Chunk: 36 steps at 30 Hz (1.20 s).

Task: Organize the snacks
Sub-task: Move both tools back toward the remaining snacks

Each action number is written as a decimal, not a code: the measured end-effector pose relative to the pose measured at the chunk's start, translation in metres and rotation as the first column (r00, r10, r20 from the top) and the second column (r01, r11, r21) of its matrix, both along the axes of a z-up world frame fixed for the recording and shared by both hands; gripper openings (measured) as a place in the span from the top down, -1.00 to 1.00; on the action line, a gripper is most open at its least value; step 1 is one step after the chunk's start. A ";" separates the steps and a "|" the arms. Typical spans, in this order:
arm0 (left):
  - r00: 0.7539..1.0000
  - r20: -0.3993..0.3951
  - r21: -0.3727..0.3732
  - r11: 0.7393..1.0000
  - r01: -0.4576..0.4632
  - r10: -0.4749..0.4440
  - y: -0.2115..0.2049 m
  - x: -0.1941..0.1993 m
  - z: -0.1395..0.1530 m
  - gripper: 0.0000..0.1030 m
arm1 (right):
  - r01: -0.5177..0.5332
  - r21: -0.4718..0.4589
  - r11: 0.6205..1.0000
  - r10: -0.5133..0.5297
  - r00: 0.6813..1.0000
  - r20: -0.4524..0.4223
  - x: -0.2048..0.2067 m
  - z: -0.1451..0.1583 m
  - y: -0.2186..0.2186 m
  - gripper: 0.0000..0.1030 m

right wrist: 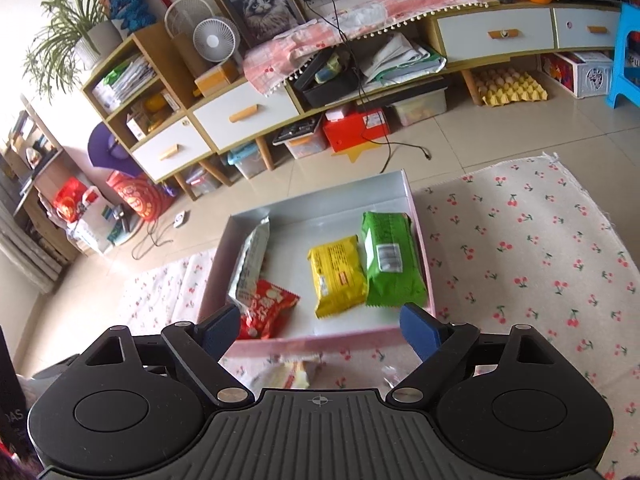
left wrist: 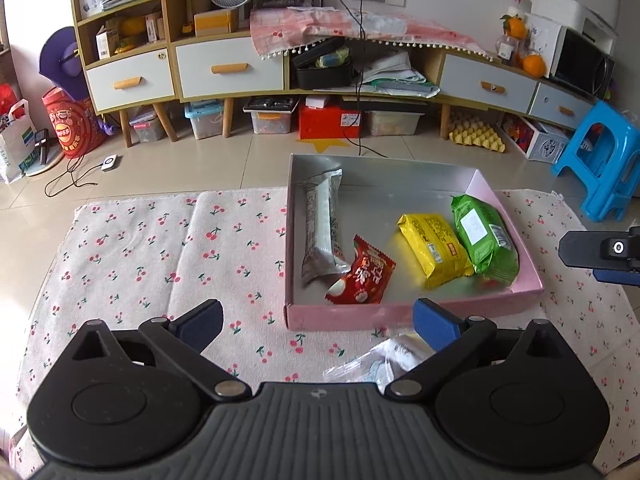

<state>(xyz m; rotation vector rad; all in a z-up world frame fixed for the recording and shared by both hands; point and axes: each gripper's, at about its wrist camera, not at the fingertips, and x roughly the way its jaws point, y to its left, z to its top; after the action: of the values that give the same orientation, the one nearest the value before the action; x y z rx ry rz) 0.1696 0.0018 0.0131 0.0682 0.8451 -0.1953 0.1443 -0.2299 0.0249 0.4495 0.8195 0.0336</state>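
Both the left gripper [left wrist: 320, 322] and right gripper [right wrist: 320, 324] stand open and empty; the pink box [left wrist: 400, 314] of snack packets lies just beyond their fingertips.

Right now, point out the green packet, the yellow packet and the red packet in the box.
green packet [right wrist: 390, 260], right wrist view, on its white label.
yellow packet [right wrist: 338, 274], right wrist view, on the middle of its top face.
red packet [left wrist: 362, 276], left wrist view, on its printed front.
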 end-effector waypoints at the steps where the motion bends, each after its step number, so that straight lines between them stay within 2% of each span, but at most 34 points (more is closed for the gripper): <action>1: 1.000 0.002 0.004 1.000 -0.002 0.002 0.002 -0.005 0.000 -0.98 | 0.000 -0.009 1.000 0.000 1.000 -0.002 -0.004 0.000 0.001 -0.76; 11: 1.000 -0.001 0.023 0.999 -0.024 0.024 0.017 -0.031 -0.007 -0.99 | -0.015 -0.070 0.997 0.013 0.999 -0.033 -0.027 -0.010 0.010 -0.78; 15: 0.999 0.012 0.009 0.999 -0.036 0.036 0.019 -0.039 -0.009 -0.99 | -0.036 -0.051 0.998 0.034 0.999 -0.033 -0.037 -0.022 0.009 -0.79; 17: 0.999 0.014 0.003 0.999 -0.042 0.042 0.019 -0.044 -0.010 -0.99 | -0.058 -0.073 0.996 0.053 0.996 -0.069 -0.039 -0.026 0.010 -0.79; 21: 0.999 -0.018 -0.036 0.999 -0.030 0.029 0.022 -0.050 -0.014 -0.99 | -0.065 -0.142 0.988 0.056 0.996 -0.072 -0.040 -0.033 0.010 -0.79; 25: 0.998 -0.048 -0.067 0.997 -0.040 0.037 0.024 -0.052 -0.025 -0.99 | -0.076 -0.196 0.978 0.054 0.992 -0.118 -0.039 -0.048 0.010 -0.79; 29: 0.993 -0.107 -0.119 0.991 -0.061 0.049 0.025 -0.047 -0.038 -0.97 | -0.077 -0.164 0.983 0.053 0.987 -0.150 -0.041 -0.058 0.000 -0.79; 36: 0.979 -0.200 -0.238 0.967 -0.091 0.043 0.016 -0.043 -0.048 -0.63 | 0.003 -0.120 0.993 -0.026 0.981 -0.190 -0.041 -0.067 -0.016 -0.79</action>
<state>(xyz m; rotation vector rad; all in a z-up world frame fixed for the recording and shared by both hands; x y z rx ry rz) 0.1268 0.0181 -0.0352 -0.2158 1.0095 -0.2444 0.1037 -0.2455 -0.0425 0.3488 1.0019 -0.0729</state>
